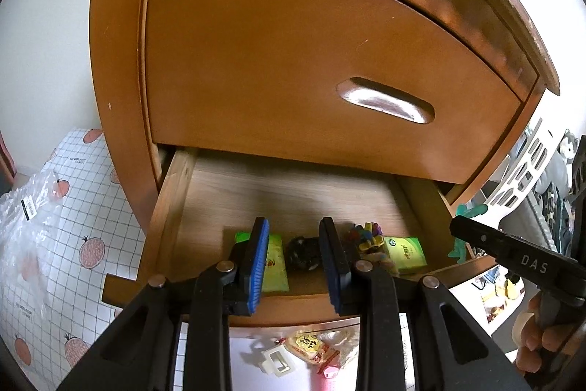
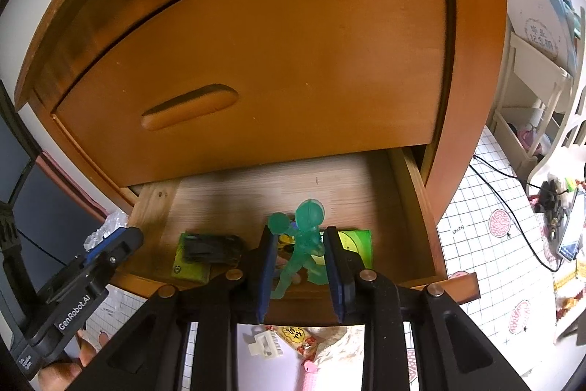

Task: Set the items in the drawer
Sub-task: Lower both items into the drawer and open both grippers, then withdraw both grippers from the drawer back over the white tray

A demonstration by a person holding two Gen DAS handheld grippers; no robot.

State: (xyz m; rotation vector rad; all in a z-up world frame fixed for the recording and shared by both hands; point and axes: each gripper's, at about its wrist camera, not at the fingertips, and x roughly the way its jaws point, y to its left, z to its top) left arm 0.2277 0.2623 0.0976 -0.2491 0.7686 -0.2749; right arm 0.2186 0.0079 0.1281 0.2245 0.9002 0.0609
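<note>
The lower wooden drawer (image 1: 219, 204) (image 2: 241, 193) stands pulled out. In it lie two green boxes (image 1: 275, 266) (image 1: 406, 253), a black toy car (image 1: 302, 251) (image 2: 212, 248) and a small many-coloured toy (image 1: 366, 233). My left gripper (image 1: 294, 233) (image 2: 110, 251) hovers over the drawer's front edge, jaws apart with nothing between them; the car shows beyond the gap. My right gripper (image 2: 298, 244) (image 1: 476, 237) is shut on a translucent green figure (image 2: 306, 240) (image 1: 460, 246), held upright above the drawer's right part.
The upper drawer front (image 1: 293, 61) is closed right above the opening. On the gridded floor mat (image 1: 91, 207) below lie a snack packet (image 1: 307, 347) and a white clip (image 1: 274, 361). There is a plastic bag (image 1: 29, 207) at left, and a white shelf (image 2: 531, 79) and a cable (image 2: 512, 207) at right.
</note>
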